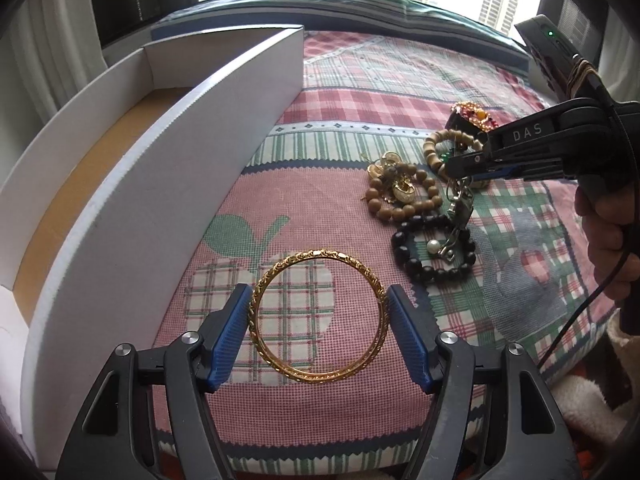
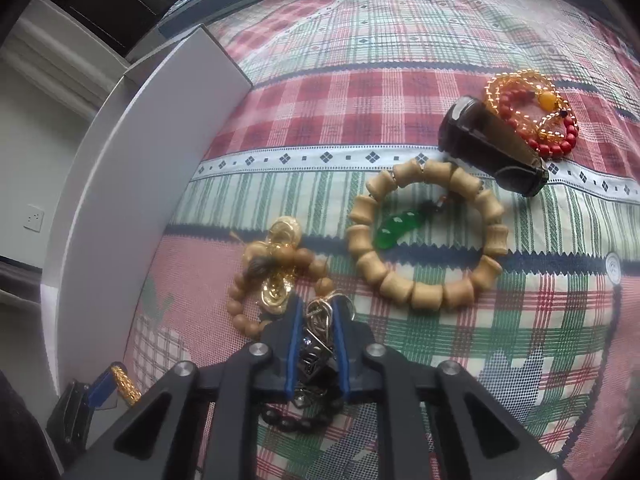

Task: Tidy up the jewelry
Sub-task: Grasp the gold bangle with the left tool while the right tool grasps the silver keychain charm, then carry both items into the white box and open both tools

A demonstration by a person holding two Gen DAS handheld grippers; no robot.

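Observation:
My left gripper (image 1: 319,294) is shut on a gold bangle (image 1: 276,272), its blue pads pressing the ring's two sides, held above the plaid bedspread. My right gripper (image 2: 318,304) is shut on a silver chain piece (image 2: 316,344) that dangles over a black bead bracelet (image 1: 434,248). In the left wrist view the right gripper (image 1: 460,168) sits above the jewelry pile. A round wooden bead bracelet with gold charms (image 2: 276,276), a barrel-bead bracelet (image 2: 424,236) around a green pendant (image 2: 394,228), and a red and amber bead bracelet (image 2: 532,112) lie on the bedspread.
A long white cardboard box (image 1: 160,168) with a brown floor lies open at the left, next to the bangle. A dark brown case (image 2: 488,148) lies beside the red beads. The bed's right edge and a window are at the back.

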